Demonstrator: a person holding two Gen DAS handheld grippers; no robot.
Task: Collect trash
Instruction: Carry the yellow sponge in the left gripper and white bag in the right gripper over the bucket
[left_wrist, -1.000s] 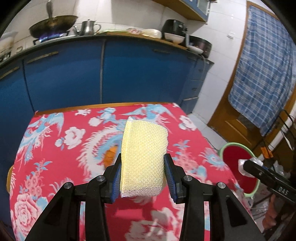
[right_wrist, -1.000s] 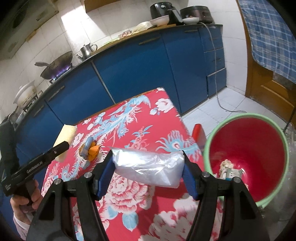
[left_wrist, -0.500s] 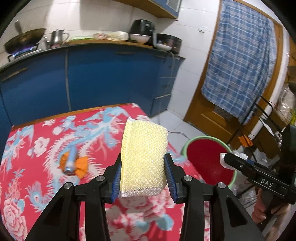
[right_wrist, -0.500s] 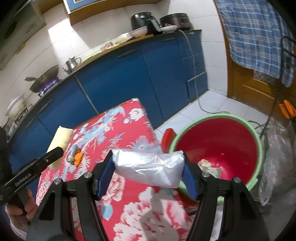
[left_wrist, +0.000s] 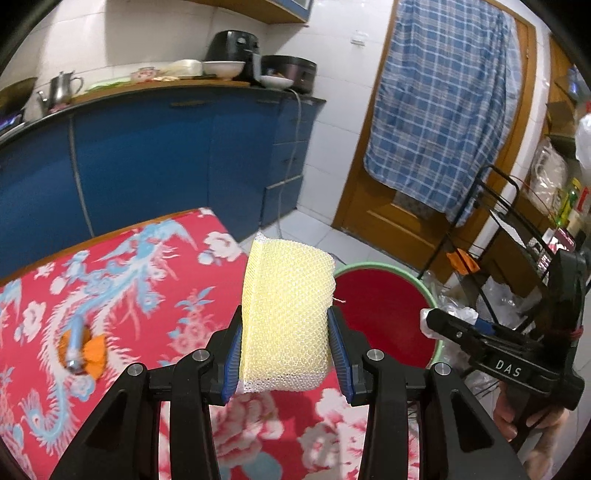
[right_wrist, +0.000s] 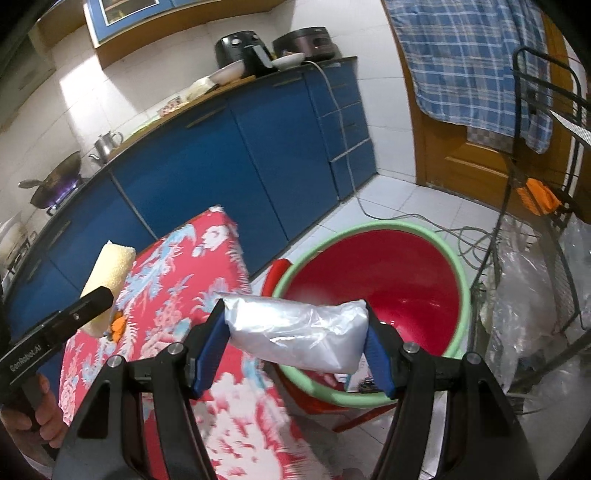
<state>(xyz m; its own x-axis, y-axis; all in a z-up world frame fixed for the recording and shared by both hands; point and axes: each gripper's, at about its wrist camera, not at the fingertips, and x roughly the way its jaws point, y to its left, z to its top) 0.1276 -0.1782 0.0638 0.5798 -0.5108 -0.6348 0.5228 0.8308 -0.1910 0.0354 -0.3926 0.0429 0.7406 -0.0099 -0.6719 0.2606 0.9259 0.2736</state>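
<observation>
Nearest, the left tongs (left_wrist: 284, 354) are clamped on one yellow mesh sponge (left_wrist: 286, 317) standing upright over the tabletop (left_wrist: 155, 280), the right tongs (right_wrist: 295, 345) pinch one crosswise plastic bag (right_wrist: 295, 338) nearer the single red basin (right_wrist: 373, 291) ahead and below, one orange wrapper (left_wrist: 83, 349) remaining.

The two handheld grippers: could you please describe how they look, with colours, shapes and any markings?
Both are matte black, with angular two-finger frames, silver bolt heads at the joints and blue pads. The left gripper has "GenRobot.AI" in white along its side, the right gripper "DAS". Each ends in a black pistol-style handle. No cables or sleeves are visible.
</observation>
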